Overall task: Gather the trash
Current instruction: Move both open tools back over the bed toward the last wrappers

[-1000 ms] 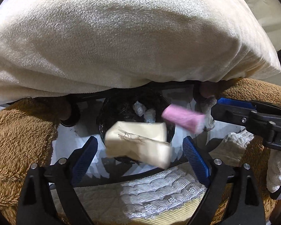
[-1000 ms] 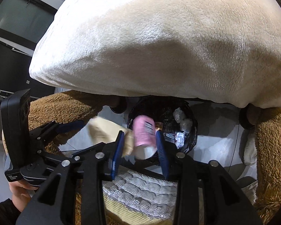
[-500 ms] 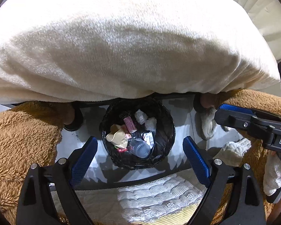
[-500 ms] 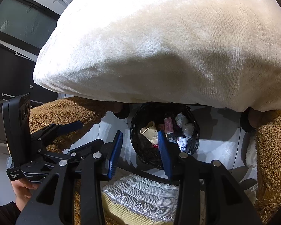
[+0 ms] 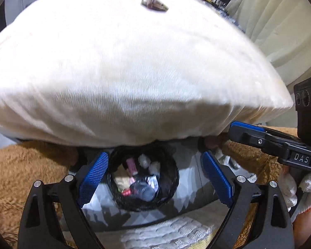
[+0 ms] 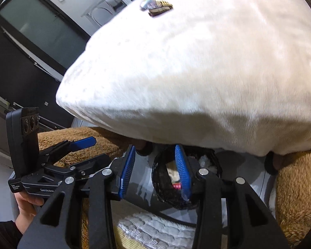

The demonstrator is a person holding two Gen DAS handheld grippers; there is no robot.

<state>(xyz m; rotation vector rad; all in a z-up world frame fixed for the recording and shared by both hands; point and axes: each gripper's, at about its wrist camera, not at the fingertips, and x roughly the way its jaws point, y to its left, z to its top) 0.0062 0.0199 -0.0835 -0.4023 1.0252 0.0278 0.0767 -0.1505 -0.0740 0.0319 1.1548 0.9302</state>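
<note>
Trash already fills the bin (image 5: 143, 178) at lower centre, both the left tool (image 5: 154, 181) and right tool (image 6: 155, 169) gape empty, while wrappers (image 5: 153, 3) at the frame's top await on the cream cushion (image 5: 124, 72).

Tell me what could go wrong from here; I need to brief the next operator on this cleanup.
Wrappers lie far back on the cream cushion, so reaching with either open claw, left or right, might nudge them off the soft surface. The trash bin sits partly under the cushion's edge, so drops may miss it.
</note>
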